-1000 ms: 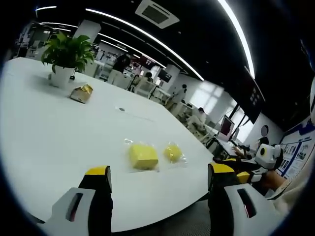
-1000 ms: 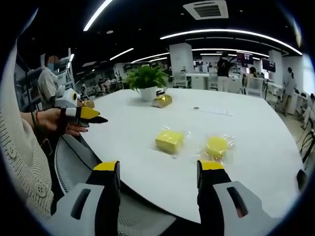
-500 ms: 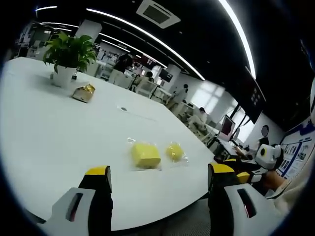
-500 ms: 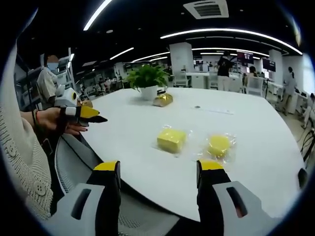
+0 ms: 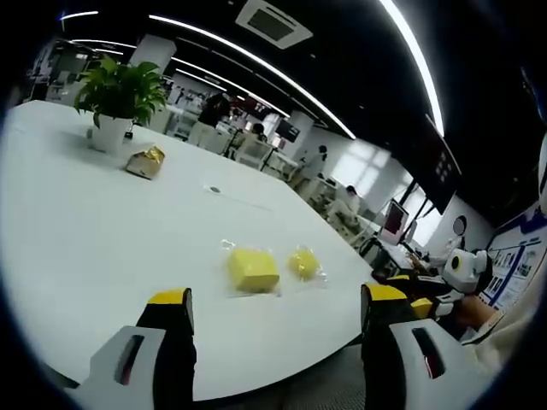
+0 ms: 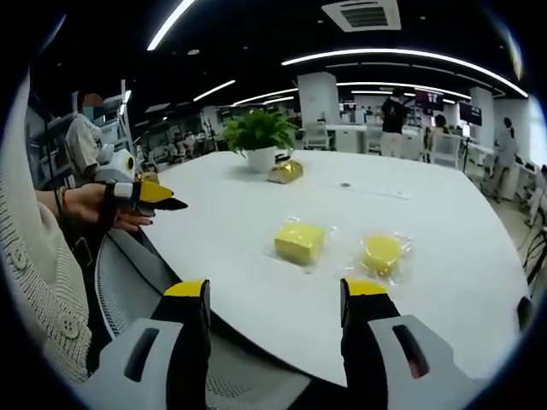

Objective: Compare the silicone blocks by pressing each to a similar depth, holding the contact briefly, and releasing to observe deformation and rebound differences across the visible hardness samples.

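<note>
Two yellow silicone samples in clear wrappers lie on the white table: a square block and a round one. My left gripper is open, held short of the table's near edge with the block ahead between its jaws. My right gripper is open too, off the table edge, nothing between its fingers. The left gripper also appears in the right gripper view, held by a hand. The right gripper shows in the left gripper view at the right.
A potted plant and a gold foil packet stand at the table's far side. A mesh chair back is below the table edge. People and desks fill the office behind.
Both views shifted very slightly; the blocks and the grippers' jaws stand as before.
</note>
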The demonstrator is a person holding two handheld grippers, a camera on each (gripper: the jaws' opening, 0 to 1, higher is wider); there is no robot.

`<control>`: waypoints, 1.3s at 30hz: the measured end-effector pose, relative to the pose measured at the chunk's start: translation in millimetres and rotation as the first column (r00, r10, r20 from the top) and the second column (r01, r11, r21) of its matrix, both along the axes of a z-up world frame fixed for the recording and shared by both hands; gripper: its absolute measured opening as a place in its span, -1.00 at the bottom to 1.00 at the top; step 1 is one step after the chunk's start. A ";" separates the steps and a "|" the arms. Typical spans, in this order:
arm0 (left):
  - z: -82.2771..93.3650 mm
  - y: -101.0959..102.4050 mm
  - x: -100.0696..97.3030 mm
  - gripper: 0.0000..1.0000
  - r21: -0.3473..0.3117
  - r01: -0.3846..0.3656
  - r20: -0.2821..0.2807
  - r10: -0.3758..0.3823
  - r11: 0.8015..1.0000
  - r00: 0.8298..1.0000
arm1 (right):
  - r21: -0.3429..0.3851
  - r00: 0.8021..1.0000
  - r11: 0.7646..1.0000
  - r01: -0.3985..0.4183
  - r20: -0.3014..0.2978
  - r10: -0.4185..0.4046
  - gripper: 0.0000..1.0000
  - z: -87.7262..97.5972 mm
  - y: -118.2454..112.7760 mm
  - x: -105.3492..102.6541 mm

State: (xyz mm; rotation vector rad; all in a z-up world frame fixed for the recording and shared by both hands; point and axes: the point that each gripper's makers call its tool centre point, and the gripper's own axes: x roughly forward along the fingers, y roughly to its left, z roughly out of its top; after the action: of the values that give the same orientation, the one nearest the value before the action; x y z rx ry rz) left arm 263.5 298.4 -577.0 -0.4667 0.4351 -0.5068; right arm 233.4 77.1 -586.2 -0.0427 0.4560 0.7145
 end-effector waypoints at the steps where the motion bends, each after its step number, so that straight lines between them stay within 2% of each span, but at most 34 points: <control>1: -0.5 0.4 -0.4 0.59 0.002 -0.001 -0.001 0.001 1.000 1.000 | 0.000 1.000 1.000 -0.002 0.000 0.002 0.13 0.0 0.4 0.2; 27: -0.6 0.2 -3.4 0.59 0.001 -0.010 -0.004 0.010 1.000 1.000 | -0.001 1.000 1.000 -0.009 -0.003 0.009 0.13 -2.5 0.4 -0.9; 35: 1.4 -7.1 -6.3 0.61 0.001 0.007 -0.011 -0.007 1.000 1.000 | 0.023 1.000 1.000 0.006 -0.009 -0.006 0.15 -2.8 -3.8 0.0; 39: 6.9 -19.5 -4.6 0.61 0.002 0.038 -0.012 -0.038 0.999 0.999 | 0.019 1.000 1.000 0.021 -0.012 -0.021 0.15 -3.7 -12.6 2.2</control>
State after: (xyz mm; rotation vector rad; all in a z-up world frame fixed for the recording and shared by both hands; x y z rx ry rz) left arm 258.9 278.9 -570.0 -0.4602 0.4568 -0.5407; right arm 235.6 64.5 -589.9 -0.0155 0.4608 0.6987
